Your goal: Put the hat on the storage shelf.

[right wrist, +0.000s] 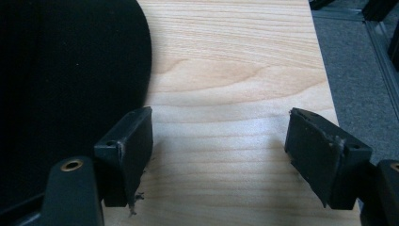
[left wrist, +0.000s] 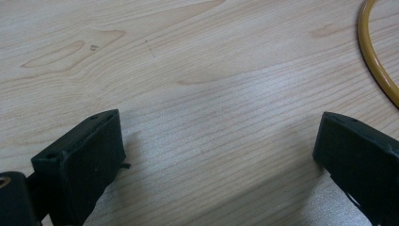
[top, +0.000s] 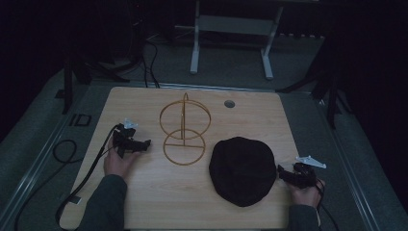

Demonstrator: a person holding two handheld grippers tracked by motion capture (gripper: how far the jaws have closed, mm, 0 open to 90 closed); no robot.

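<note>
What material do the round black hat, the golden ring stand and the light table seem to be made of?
Round black hat: probably soft matte cloth; it reflects almost no light. Golden ring stand: likely thin metal wire with a glossy coating, as its rim shines. Light table: wood or wood-look laminate, with visible grain and a smooth surface.

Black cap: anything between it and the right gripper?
Nothing visible. The right gripper sits at the black cap's right edge with open jaws, and the right gripper view shows just bare table between them, the cap beside one jaw. The gold wire stand is on the cap's far-left side, out of the way.
</note>
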